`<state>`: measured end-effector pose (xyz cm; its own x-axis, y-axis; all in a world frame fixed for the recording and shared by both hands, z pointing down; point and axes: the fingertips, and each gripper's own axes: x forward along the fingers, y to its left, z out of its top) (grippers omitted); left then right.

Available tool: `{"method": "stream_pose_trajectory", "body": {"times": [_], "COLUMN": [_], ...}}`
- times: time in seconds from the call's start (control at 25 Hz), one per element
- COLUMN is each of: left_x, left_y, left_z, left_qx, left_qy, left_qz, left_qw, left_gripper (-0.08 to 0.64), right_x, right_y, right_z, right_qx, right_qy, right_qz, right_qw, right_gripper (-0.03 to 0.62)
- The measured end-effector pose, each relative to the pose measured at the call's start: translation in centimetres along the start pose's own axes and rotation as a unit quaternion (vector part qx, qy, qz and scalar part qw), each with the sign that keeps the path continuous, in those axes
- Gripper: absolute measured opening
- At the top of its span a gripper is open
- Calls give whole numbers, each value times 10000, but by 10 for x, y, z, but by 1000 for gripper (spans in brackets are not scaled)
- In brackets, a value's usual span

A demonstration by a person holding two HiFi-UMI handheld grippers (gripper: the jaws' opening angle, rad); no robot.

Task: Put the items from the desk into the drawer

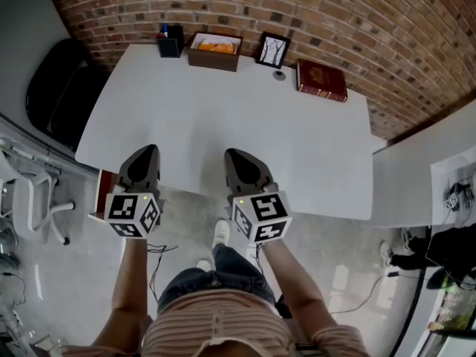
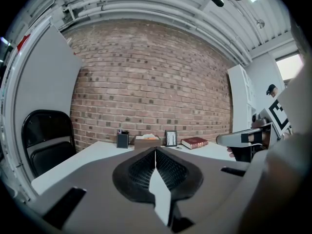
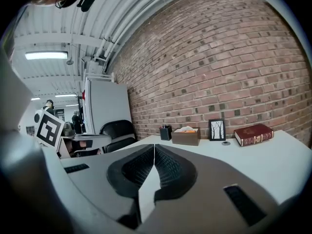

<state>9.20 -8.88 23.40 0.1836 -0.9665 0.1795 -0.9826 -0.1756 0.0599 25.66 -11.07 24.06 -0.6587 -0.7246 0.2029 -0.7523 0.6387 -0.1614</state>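
On the white desk [image 1: 223, 132], a row of items lines the far edge by the brick wall: a black pen holder [image 1: 170, 42], a brown tissue box [image 1: 215, 51], a black picture frame [image 1: 273, 50], a small round object [image 1: 280, 74] and a red book [image 1: 322, 80]. My left gripper [image 1: 149, 149] hovers over the desk's near left edge, jaws shut and empty. To its right, my right gripper [image 1: 233, 155] is also shut with nothing in it. Both point toward the far items, well short of them. The same row shows in the left gripper view, from pen holder [image 2: 122, 140] to book [image 2: 194, 142].
A black chair [image 1: 63, 88] stands at the desk's left end and a white chair [image 1: 30, 192] nearer left. A reddish-brown edge [image 1: 103, 188] shows below the desk's near left corner, mostly hidden by my left gripper. White cabinets [image 1: 416, 169] stand at the right.
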Motion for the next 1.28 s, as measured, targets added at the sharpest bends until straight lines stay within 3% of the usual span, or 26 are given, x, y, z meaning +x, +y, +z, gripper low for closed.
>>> {"method": "stream_pose_trajectory", "body": {"times": [0.48, 1.08, 1.28], "left_x": [94, 218, 266], "left_y": [20, 97, 124], "left_z": [24, 27, 22], "left_qx": [25, -146, -35], "left_qy": [137, 328, 531], "left_qz": [321, 323, 229], "left_qw": [9994, 9988, 9983], "left_gripper": [9, 11, 77], "right_x": [60, 158, 201], "right_y": [-50, -94, -101], "right_z": [13, 21, 17], "right_qx": [175, 180, 187], "right_qy": [144, 391, 556], "right_qz": [290, 66, 68], "right_qw": [9993, 9991, 9983], "right_gripper": [18, 18, 18]}}
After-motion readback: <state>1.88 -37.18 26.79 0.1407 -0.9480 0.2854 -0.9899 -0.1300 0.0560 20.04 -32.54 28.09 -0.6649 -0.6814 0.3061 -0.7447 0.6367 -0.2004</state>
